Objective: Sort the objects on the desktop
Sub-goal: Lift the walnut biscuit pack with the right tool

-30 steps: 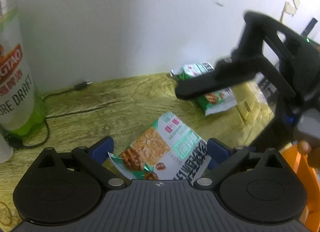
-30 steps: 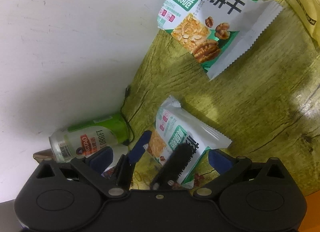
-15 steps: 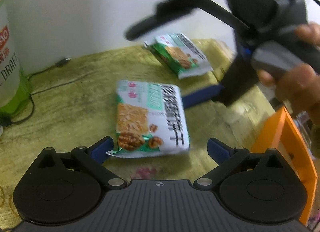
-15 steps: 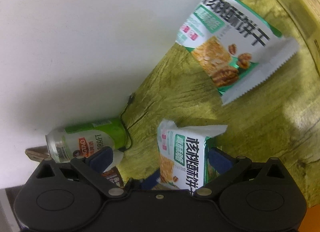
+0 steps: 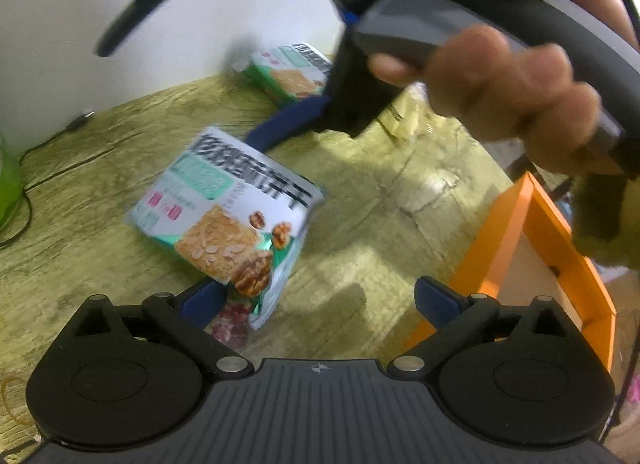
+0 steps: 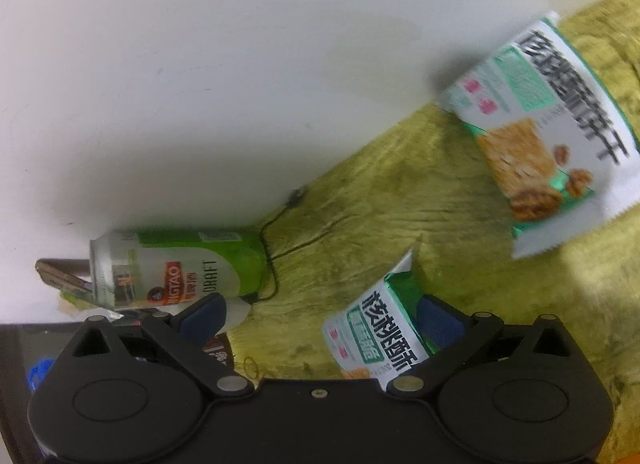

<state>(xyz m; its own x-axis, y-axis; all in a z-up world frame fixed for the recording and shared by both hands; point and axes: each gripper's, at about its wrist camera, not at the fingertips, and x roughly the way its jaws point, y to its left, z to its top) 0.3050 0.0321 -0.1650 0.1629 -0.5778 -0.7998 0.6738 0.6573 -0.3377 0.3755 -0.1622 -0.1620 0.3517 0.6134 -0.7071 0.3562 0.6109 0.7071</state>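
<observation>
Left hand-held gripper (image 5: 320, 300) wide open, empty, nearer biscuit packet (image 5: 224, 220) now turned, right hand-held gripper (image 6: 320, 316) open, swung closer.

Left gripper (image 5: 320, 300): jaws spread wide, empty. Right gripper (image 6: 320, 312): jaws also wide apart, tilted sideways. A hand (image 5: 516, 100) grips its handle.

A yellow-green wood-grain surface (image 5: 380, 200) runs up to a white wall (image 6: 240, 64). A thin black cable (image 6: 276, 224) trails over the surface, its plug lying at the foot of the wall. A phone (image 6: 60, 274) leans near the wall.
</observation>
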